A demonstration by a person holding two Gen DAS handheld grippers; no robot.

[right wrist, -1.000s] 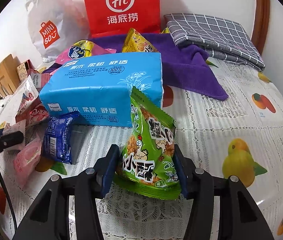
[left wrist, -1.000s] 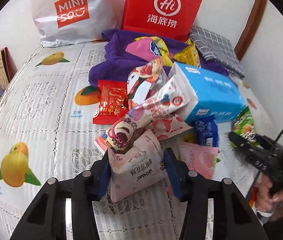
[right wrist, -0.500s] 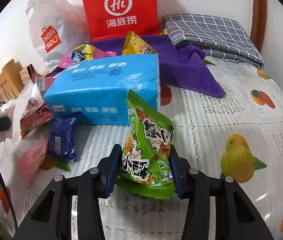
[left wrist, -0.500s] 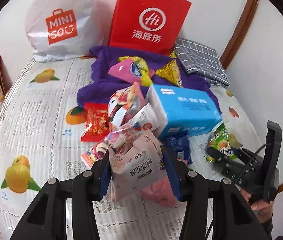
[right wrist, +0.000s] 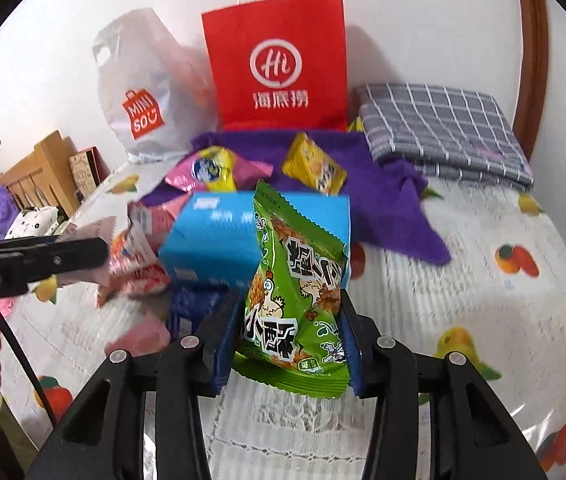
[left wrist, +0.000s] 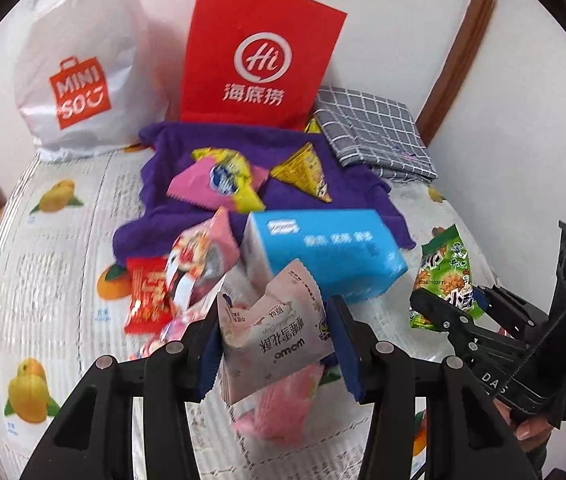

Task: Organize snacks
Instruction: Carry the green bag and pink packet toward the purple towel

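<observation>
Early stage: left gripper (left wrist: 275, 344) clamps a pale pink foil snack packet (left wrist: 273, 330), right gripper (right wrist: 289, 338) a green foil crisp packet (right wrist: 297, 300); many wrapped snacks remain around the blue tissue pack (left wrist: 323, 252).

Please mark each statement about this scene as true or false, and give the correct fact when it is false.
1. The left gripper is closed on a pale pink snack packet. True.
2. The right gripper holds a blue packet. False: it is closed on a green snack packet.
3. The red paper bag stands at the wall behind the purple towel. True.
4. The blue tissue pack lies on the grey checked cloth. False: the cloth lies apart from it, folded near the wall.
5. A yellow packet lies on the purple towel. True.
</observation>
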